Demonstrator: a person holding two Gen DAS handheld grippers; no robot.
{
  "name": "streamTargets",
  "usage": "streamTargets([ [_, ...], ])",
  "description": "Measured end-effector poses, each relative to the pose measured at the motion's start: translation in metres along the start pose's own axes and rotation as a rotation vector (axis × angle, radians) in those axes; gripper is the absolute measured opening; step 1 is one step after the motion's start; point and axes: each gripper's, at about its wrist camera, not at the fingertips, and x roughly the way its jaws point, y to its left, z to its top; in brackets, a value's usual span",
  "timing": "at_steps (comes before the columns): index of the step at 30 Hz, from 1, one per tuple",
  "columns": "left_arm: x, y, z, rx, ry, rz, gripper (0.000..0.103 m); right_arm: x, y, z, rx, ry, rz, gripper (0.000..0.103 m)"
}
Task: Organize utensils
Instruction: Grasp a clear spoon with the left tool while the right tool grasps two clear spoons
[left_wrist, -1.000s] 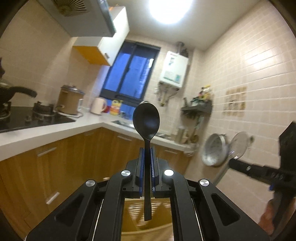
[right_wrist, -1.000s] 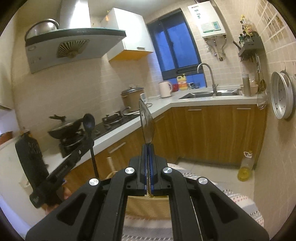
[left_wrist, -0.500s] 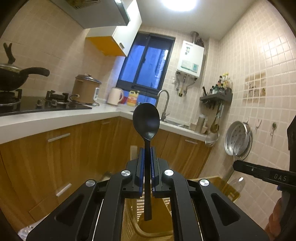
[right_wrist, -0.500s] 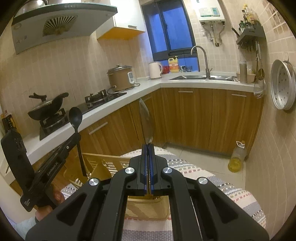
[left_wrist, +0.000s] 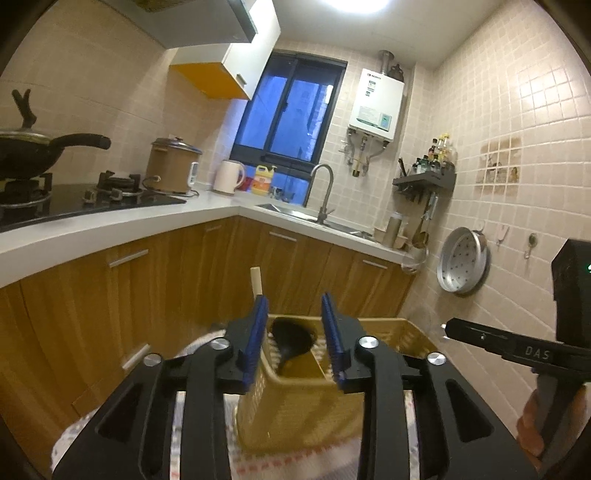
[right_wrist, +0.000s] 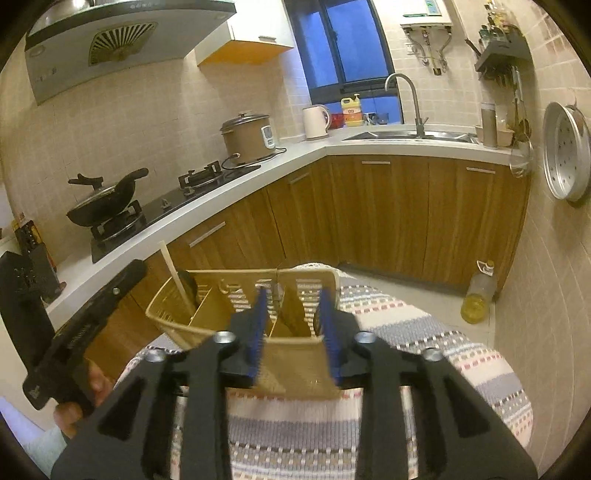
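A tan slotted utensil basket (left_wrist: 295, 406) with dividers stands on a striped cloth; it also shows in the right wrist view (right_wrist: 295, 354). My left gripper (left_wrist: 294, 343) is open and empty just above it. The black spoon (left_wrist: 291, 341) stands in the basket's compartment below the left gripper, bowl up. A pale chopstick (left_wrist: 256, 281) leans out of the basket; it also shows in the right wrist view (right_wrist: 177, 277). My right gripper (right_wrist: 291, 328) is open and empty above the basket's right compartments. The clear spoon it held is not clearly visible.
The striped cloth (right_wrist: 424, 332) covers a round table. Wooden cabinets (right_wrist: 388, 214) and a white counter run behind, with a wok (right_wrist: 103, 199), a rice cooker (right_wrist: 249, 136) and a sink (right_wrist: 406, 134). An oil bottle (right_wrist: 478, 295) stands on the floor at right.
Both grippers tilted down toward the basket and opened. The black spoon dropped from the left gripper into the basket. The clear spoon left the right gripper.
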Motion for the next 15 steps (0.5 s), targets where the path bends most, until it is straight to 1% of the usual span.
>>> streamTargets([
  [1,-0.005,0.0,0.0,-0.003,0.012,-0.009,0.034,-0.005,0.001,-0.002,-0.001,-0.003,-0.004,0.042],
  [7,-0.036,0.003,-0.013,-0.044,0.138,-0.076,0.034,-0.039,0.003,-0.026,0.017,0.034,-0.023,0.042],
  [10,-0.046,0.004,-0.025,-0.049,0.203,-0.09,0.034,-0.05,0.002,-0.038,0.039,0.068,-0.023,0.042],
  [13,-0.051,-0.001,-0.034,-0.004,0.286,-0.087,0.034,-0.055,0.0,-0.052,0.06,0.137,-0.029,0.042],
  [15,-0.054,-0.004,-0.043,0.02,0.362,-0.085,0.034,-0.054,0.001,-0.063,0.061,0.201,-0.04,0.042],
])
